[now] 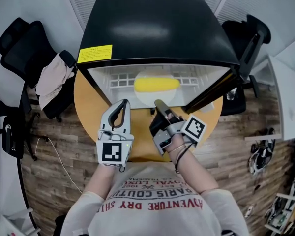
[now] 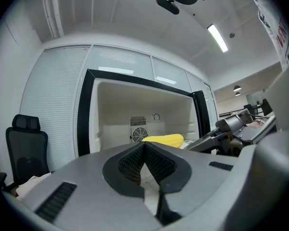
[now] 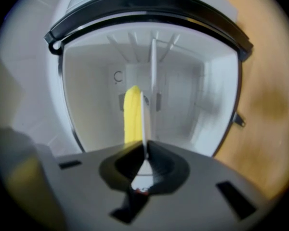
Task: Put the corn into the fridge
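A yellow corn cob (image 1: 156,84) lies on a white plate (image 1: 155,98) inside the open black fridge (image 1: 152,28). My right gripper (image 1: 159,103) reaches into the fridge mouth, turned on its side and shut on the plate's near rim. In the right gripper view the plate (image 3: 144,119) runs edge-on into the closed jaws of the right gripper (image 3: 145,150), with the corn (image 3: 131,114) beside it. My left gripper (image 1: 121,103) hovers just left of the plate at the fridge's front edge, shut and empty. In the left gripper view the left gripper (image 2: 144,144) points at the corn (image 2: 164,139).
The fridge stands on a round wooden table (image 1: 88,102), its door (image 1: 211,90) swung open to the right. A black chair (image 1: 24,48) draped with cloth (image 1: 54,77) stands to the left, and another chair (image 1: 246,43) to the right. A fan grille (image 2: 138,134) is on the fridge's back wall.
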`<action>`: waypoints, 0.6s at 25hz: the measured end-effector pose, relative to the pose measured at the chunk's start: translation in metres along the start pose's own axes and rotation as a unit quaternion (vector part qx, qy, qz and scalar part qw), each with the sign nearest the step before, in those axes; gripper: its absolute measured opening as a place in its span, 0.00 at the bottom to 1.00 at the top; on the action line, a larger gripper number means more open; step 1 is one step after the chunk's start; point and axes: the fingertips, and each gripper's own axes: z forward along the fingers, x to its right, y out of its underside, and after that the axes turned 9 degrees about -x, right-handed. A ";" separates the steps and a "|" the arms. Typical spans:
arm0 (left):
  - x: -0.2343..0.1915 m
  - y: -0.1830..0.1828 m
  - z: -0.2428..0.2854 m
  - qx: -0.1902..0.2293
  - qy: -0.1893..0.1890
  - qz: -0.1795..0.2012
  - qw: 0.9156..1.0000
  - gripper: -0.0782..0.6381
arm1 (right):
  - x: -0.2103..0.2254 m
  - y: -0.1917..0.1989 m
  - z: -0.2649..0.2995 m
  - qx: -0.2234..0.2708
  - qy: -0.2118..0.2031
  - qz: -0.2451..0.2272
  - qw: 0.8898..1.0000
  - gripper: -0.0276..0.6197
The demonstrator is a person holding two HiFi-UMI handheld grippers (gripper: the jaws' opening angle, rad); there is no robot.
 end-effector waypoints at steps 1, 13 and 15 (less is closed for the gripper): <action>-0.001 0.001 0.002 0.001 0.003 0.001 1.000 0.14 | 0.001 -0.002 0.003 0.003 0.001 0.002 1.000 0.10; -0.009 0.011 0.013 -0.009 0.014 -0.023 1.000 0.14 | 0.006 -0.018 0.026 0.019 0.008 0.015 1.000 0.10; -0.010 0.011 0.015 -0.010 0.016 -0.024 1.000 0.14 | 0.004 -0.021 0.030 0.020 0.006 0.017 1.000 0.11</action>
